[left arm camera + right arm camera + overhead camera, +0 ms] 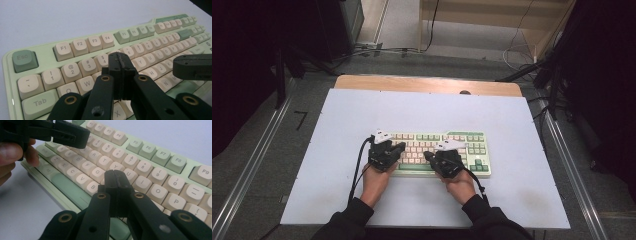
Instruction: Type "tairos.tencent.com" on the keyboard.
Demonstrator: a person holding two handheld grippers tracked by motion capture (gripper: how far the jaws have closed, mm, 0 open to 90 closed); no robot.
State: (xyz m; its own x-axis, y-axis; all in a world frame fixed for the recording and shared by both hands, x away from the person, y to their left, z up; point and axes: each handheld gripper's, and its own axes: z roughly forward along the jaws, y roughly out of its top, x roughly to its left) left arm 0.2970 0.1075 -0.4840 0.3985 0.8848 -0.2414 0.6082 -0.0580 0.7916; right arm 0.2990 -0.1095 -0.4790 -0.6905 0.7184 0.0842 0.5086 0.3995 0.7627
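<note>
- keyboard (439,152): pale green case, cream keycaps with green accent keys, flat on the white surface (337,125). Sits a bit toward the near edge, roughly centred left to right, long side parallel to that edge.
- left gripper (401,147): over the keyboard's left half, tips pointing right and slightly away from the person. In the left gripper view (119,75) its fingers are clenched, pads pressed together, nothing between them. Tips hang above the number and QWERTY rows, near the 4/5 keys; cannot tell if they touch a keycap.
- right gripper (428,155): over the keyboard's middle, tips pointing left, toward the left gripper. In the right gripper view (116,192) its fingers are also clenched flat against each other, empty. Tips sit above the G/H/B area, just past the green spacebar (70,190); contact with keys not clear.
- the two grippers' tips are near each other over the centre-left keys, not touching. Each shows in the other's camera: right gripper at the right edge of the left gripper view (192,67), left gripper at top left of the right gripper view (72,135), with the person's left hand (12,157) wrapped round it.
- both hands come in from the near edge, dark sleeves, a cable trailing from each gripper.
- wooden strip (427,84) runs along the surface's far edge.
</note>
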